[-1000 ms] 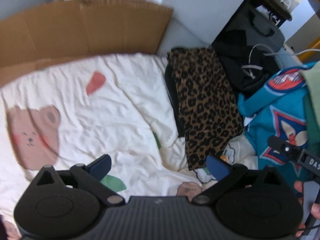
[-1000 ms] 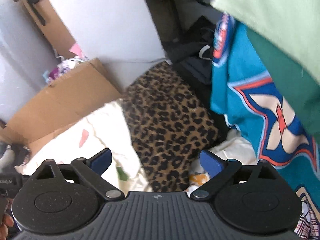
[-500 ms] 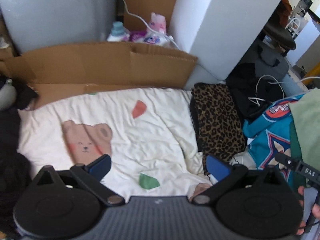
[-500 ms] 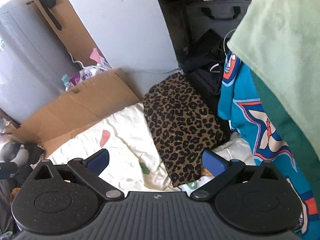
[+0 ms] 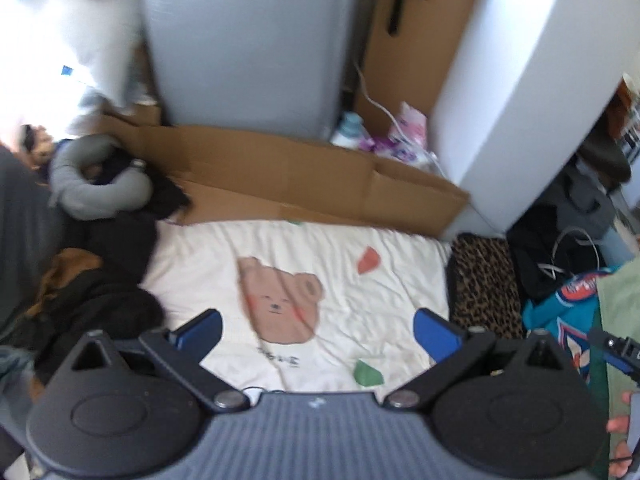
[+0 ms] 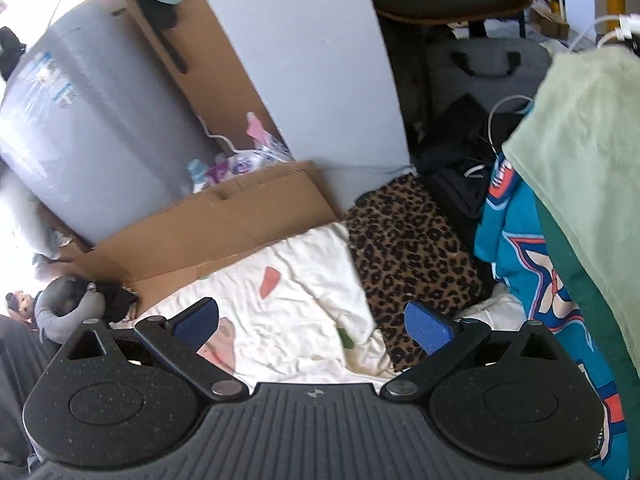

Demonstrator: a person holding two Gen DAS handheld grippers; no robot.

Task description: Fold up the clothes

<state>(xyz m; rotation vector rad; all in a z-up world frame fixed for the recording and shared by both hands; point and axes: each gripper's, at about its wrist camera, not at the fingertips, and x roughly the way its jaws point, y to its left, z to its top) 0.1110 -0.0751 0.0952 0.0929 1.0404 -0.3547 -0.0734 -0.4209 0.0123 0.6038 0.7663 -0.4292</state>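
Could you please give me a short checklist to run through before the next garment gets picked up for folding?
1. Left gripper open and empty: ok.
2. Right gripper open and empty: ok.
3. Bare room on the cream bear-print sheet for folding: ok.
4. Leopard-print garment lying off the folding space, at the sheet's right edge: ok.
5. Teal jersey free of the pale green cloth: not ok, the cloth overlaps it.
6. Dark clothes pile free of tangles: cannot tell.

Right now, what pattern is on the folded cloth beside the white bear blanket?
Leopard print, brown with black spots: the folded cloth shows best in the right wrist view.
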